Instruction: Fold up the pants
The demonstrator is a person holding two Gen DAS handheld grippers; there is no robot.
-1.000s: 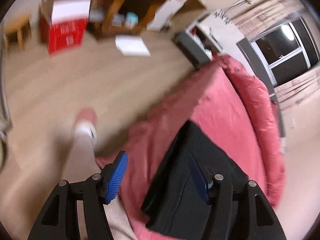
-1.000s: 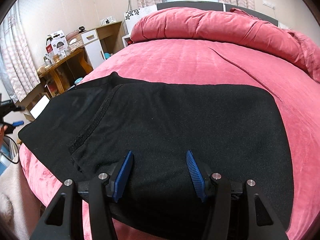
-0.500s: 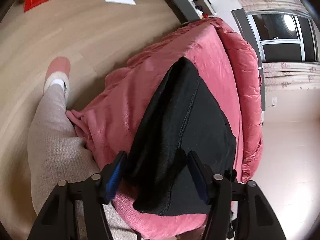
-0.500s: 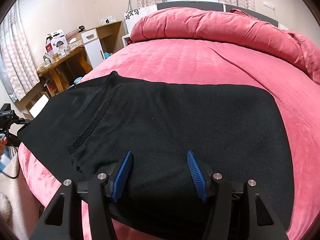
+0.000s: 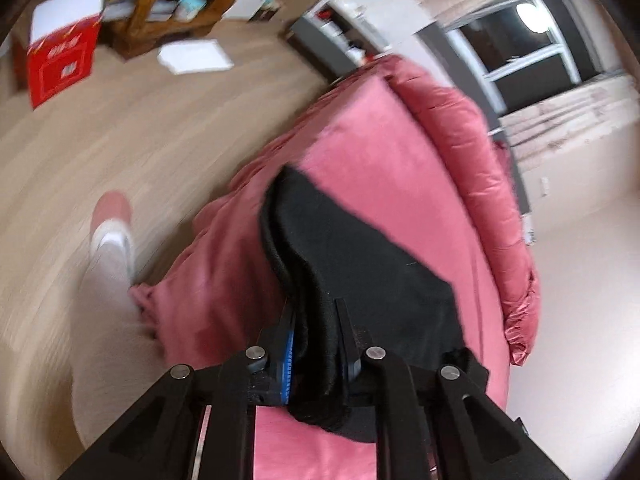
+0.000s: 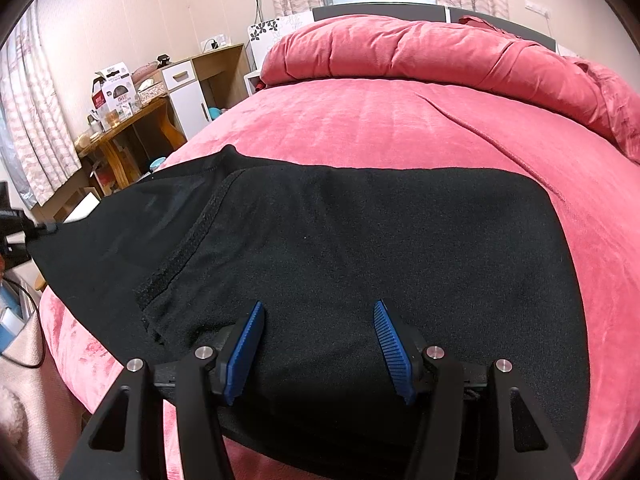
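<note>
Gripping 1 bunched end of the black pants (image 5: 360,272), the left gripper (image 5: 316,344) has just closed its jaws; right gripper (image 6: 318,350) stands open over pants flat on the bed (image 6: 360,128). Folding barely begun.

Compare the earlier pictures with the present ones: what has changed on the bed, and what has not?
The left gripper has just been closing and now pinches the near end of the black pants, bunching it up off the pink bedspread. The right gripper stays in place, jaws apart over the pants. The rest of the pants lies flat as before.
</note>
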